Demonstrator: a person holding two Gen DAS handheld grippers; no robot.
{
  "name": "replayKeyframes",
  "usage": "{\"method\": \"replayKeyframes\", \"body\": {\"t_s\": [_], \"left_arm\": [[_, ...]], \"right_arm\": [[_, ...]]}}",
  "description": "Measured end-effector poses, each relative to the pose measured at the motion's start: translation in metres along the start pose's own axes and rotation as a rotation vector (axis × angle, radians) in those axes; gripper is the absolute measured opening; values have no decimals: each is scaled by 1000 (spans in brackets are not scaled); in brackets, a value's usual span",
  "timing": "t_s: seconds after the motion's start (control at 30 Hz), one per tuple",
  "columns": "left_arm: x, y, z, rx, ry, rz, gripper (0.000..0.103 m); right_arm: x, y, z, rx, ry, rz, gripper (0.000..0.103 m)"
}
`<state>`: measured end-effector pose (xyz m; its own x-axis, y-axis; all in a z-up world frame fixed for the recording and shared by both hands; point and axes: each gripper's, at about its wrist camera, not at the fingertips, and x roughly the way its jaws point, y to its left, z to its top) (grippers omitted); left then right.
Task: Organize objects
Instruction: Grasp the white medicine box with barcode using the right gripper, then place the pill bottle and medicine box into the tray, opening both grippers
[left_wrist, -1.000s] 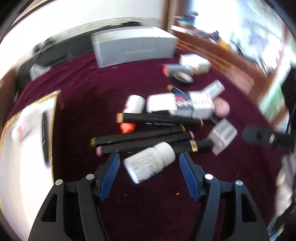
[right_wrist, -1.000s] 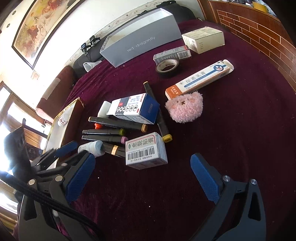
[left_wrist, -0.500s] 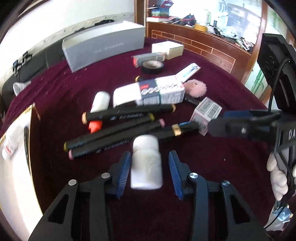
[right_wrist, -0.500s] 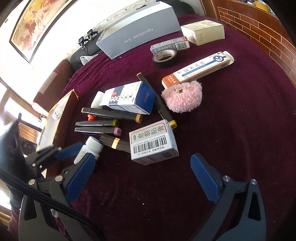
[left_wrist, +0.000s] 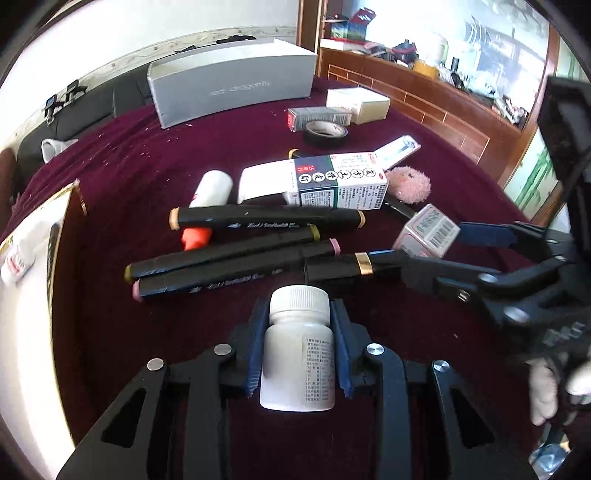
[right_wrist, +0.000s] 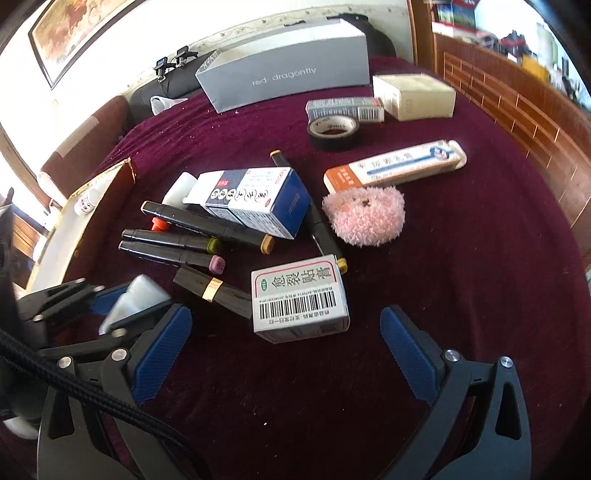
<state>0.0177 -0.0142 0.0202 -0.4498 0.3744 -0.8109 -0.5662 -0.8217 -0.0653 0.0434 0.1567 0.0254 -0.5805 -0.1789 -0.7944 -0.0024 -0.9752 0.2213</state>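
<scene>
A white pill bottle (left_wrist: 297, 347) lies cap-forward between the blue pads of my left gripper (left_wrist: 297, 306). Its jaws are closing and both pads touch the bottle's sides. In the right wrist view the same bottle (right_wrist: 136, 299) shows at the lower left, inside those fingers. Just beyond it lie several black markers (left_wrist: 266, 219) on the maroon cloth. My right gripper (right_wrist: 284, 350) stands wide open, with a small barcode box (right_wrist: 299, 302) just ahead of its gap. From the left wrist view, that gripper (left_wrist: 443, 254) reaches in from the right around the box (left_wrist: 428, 230).
A white tray with a gold rim (left_wrist: 70, 195) sits at the left. Further back are a blue-and-white medicine box (right_wrist: 255, 201), a pink plush (right_wrist: 364, 216), a long orange-ended box (right_wrist: 395, 166), black tape (right_wrist: 334, 131), a cream box (right_wrist: 413, 96) and a grey shoebox (right_wrist: 284, 75).
My left jaws have narrowed from wide open to touching the bottle, which turned from slanted to lined up with the fingers. The right gripper rolled and drew closer to the barcode box.
</scene>
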Motion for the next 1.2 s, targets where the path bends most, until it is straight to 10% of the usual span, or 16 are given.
{"method": "replayKeyframes", "body": {"t_s": [0.17, 0.27, 0.73, 1.2], "left_arm": [[-18, 9, -13, -66, -7, -40, 28], [-29, 13, -20, -106, -15, -58, 28], [-110, 49, -52, -200, -156, -47, 28], [-176, 180, -20, -316, -213, 211, 29]], "right_arm": [[5, 4, 1, -12, 8, -20, 84], [8, 4, -1, -11, 36, -22, 47], [-37, 28, -6, -18, -39, 29, 46], [-85, 160, 62, -161, -122, 319, 47]]}}
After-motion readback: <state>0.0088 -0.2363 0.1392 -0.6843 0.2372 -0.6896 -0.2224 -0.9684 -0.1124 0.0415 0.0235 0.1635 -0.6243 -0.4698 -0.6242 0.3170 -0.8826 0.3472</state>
